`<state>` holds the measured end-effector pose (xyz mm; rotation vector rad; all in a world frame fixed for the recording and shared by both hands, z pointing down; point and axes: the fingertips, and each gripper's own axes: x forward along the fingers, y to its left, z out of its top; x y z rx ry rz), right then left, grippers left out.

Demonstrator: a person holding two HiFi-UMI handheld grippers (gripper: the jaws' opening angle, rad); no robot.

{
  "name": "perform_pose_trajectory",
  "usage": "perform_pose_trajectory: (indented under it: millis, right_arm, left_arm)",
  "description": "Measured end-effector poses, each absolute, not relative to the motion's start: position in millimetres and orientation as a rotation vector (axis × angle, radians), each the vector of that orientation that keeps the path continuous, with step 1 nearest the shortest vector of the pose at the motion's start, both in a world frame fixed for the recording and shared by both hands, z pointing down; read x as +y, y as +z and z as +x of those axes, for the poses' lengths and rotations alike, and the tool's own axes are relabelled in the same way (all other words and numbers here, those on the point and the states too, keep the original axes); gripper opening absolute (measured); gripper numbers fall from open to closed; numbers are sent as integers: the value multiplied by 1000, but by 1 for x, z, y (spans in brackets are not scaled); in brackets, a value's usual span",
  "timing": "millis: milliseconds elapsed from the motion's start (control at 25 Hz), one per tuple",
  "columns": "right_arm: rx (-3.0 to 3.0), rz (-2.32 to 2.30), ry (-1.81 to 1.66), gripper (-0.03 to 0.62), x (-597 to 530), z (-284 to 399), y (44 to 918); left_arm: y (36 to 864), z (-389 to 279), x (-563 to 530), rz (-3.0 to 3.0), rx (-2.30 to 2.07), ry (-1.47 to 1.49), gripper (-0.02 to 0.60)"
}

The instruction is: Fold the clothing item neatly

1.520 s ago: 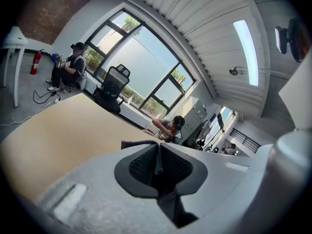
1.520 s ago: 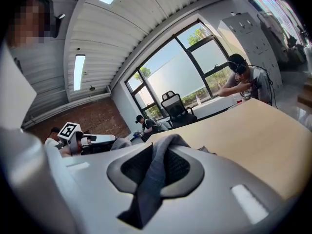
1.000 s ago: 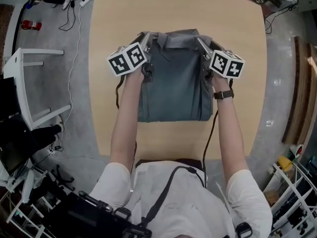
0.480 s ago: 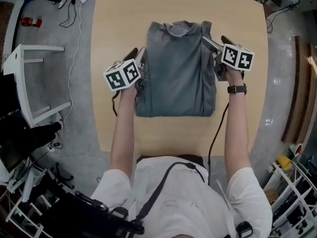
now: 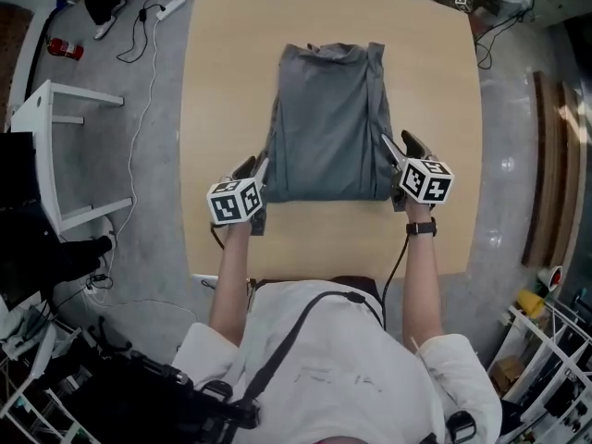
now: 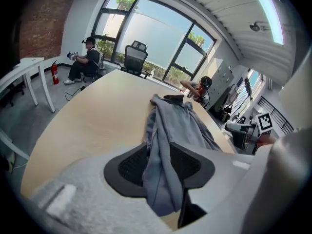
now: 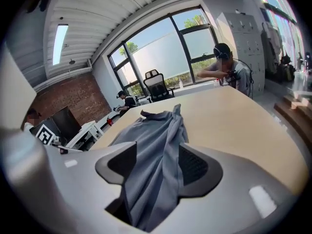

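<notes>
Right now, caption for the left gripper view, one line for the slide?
Left tongs, jaws just opened, straddle a corner of the folded gray shirt on the tan table.

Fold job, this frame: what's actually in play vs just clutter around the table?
In play:
grey garment
wooden table it lies on

Clutter:
white side table
red fire extinguisher
power strip
office chair
</notes>
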<state>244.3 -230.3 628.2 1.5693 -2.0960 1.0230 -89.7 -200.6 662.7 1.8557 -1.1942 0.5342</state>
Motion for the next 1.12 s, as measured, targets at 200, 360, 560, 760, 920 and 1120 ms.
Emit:
perform_pose_trajectory:
  millis: [200,360,560,760,920,1120]
  right_arm:
    - [-2156,1508,1003,245,-175,202,627]
    - [-2163,1480,985,215,-141,176,632]
    - [-2170,1421,1013,199,-102,151,643]
    - [-2166,1406,1094,136,-67,133,657]
    - [-2127,1418,1109,135,-46,132,670]
    - [-2066,1501,1098,132,-42,153,681]
  left_arm:
    - [648,-91,-179,1904,-1184,525,155]
    - [650,-89,-154,1924,-1169,586,155]
    - [664,-82,-111,1902,-1125,638,155]
    - [675,-65,-87,1900,-1066,674,155]
    - [678,-53,-76,1913,-1050,697,155]
    - [688,-59,-65,1948,-1062,812,155]
